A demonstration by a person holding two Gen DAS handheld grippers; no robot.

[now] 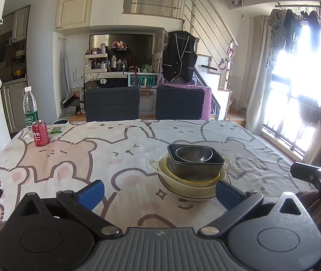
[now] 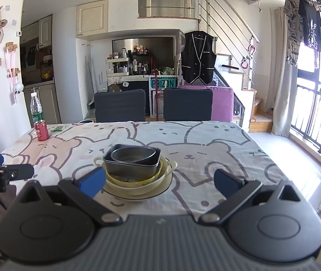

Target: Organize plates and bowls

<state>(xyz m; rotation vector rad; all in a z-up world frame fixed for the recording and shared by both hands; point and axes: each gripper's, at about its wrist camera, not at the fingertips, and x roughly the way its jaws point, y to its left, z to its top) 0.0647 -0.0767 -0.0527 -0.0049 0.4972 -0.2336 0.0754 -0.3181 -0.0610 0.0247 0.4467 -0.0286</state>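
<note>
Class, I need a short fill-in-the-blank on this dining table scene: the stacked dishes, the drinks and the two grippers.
1. The metal bowl sits inside a dark ____ pan.
2. The whole stack rests on a white ____ at the bottom.
3. The red can stands in front of a water ____.
4. Both the left gripper and the right gripper are ____.

Missing words: square; plate; bottle; open

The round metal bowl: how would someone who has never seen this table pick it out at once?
Find the table with the cartoon-bear tablecloth; near its middle stands one stack of dishes on a white plate. The round metal bowl sits on top, nested inside a dark square dish. It alone is shiny grey metal; the bowls beneath are cream and yellow.
</note>
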